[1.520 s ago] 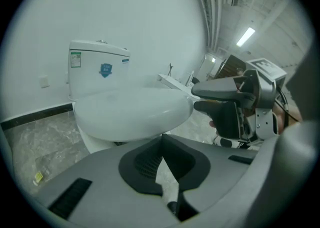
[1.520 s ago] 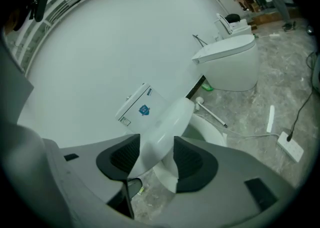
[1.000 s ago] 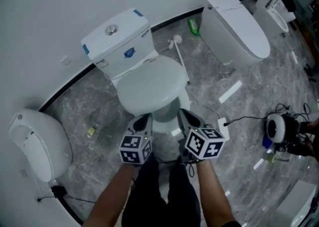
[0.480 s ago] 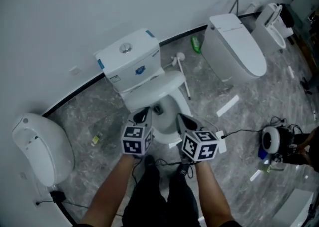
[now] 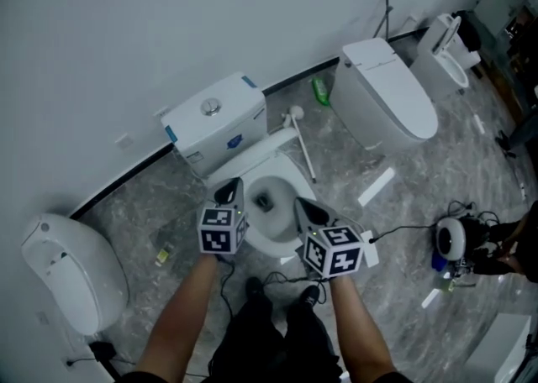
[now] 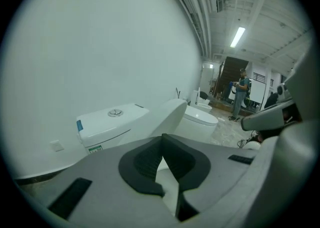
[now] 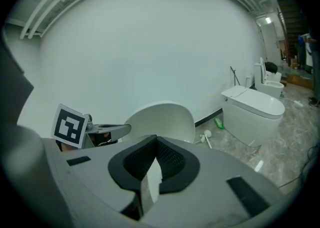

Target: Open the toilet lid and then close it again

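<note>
**Lid swung up off the bowl**

Since a second before, the lid (image 5: 252, 157) had gone from lying flat over the bowl (image 5: 267, 205) to standing at the bowl's back edge, leaning toward the tank (image 5: 214, 117). The head view showed it only as a narrow, foreshortened band with its hinge out of sight. Both gripper views cut off its lower part behind the jaws. The marker cubes hid the bowl's front rim. The left gripper (image 5: 229, 192) sat at the bowl's left edge and the right gripper (image 5: 304, 207) at its front right edge, both apart from the lid. Each had its jaws closed together, gripping nothing; a white sliver below the tips was too unclear to name. The lid was plain white, smooth and rounded.
</note>
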Demonstrator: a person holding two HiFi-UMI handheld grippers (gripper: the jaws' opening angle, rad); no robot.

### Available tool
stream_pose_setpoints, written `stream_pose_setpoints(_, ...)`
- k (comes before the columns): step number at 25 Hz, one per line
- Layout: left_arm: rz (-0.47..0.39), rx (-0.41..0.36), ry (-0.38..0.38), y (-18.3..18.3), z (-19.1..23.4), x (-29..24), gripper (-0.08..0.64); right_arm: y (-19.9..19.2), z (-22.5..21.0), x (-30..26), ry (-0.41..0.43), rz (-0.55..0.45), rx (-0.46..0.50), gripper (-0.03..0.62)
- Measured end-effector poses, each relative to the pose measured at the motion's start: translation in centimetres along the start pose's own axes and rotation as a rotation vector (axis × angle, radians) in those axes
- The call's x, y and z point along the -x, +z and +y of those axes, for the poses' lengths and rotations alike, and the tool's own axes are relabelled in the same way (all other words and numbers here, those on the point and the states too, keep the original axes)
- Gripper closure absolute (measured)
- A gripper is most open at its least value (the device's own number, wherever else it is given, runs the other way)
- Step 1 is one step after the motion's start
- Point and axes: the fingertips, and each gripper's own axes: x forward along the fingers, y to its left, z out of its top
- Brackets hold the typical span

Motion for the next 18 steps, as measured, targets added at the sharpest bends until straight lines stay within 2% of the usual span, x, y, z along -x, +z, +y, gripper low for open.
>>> stream_pose_setpoints(9,0.021,-0.032,0.001,1.8,3.1,-1.9,0.555,2.0,0.6,-1.6,-0.023,0.008,0.014,0.581)
stream_pose_setpoints(18,0.031,-0.018,0.004,2.8,5.7,-3.4,0.555,3.0,1.1,-3.3,-0.029,0.023,0.03,0.583)
